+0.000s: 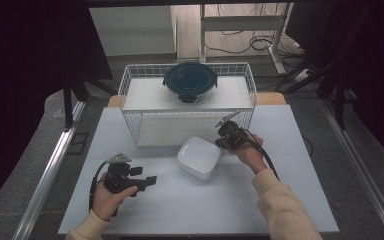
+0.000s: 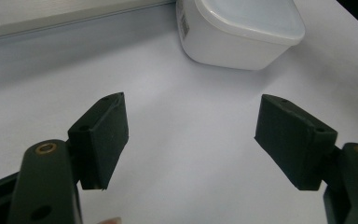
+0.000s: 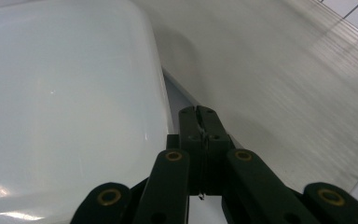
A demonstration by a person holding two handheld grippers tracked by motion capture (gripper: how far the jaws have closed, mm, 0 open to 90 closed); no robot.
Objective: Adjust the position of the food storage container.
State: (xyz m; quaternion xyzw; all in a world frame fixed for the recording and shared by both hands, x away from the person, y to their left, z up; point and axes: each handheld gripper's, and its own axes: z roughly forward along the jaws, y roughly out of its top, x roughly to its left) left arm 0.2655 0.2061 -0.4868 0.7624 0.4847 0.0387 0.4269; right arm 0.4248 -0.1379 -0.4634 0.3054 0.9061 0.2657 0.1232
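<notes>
Bowl [image 1: 199,157]: white, glossy, rigid, likely slippery and chippable; best pinched at rim. Right gripper [image 3: 199,122] jaws together, empty, beside its edge. Left gripper [image 2: 191,137] jaws apart.

white bowl [image 1: 199,157], dark teal lid [image 1: 190,79], white basket [image 1: 130,80]

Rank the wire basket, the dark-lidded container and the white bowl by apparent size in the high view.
1. wire basket, clearly the largest.
2. dark-lidded container and white bowl: they look about alike. The bowl sits nearer the camera and the container is raised on the basket, so I won't rank these two.
</notes>
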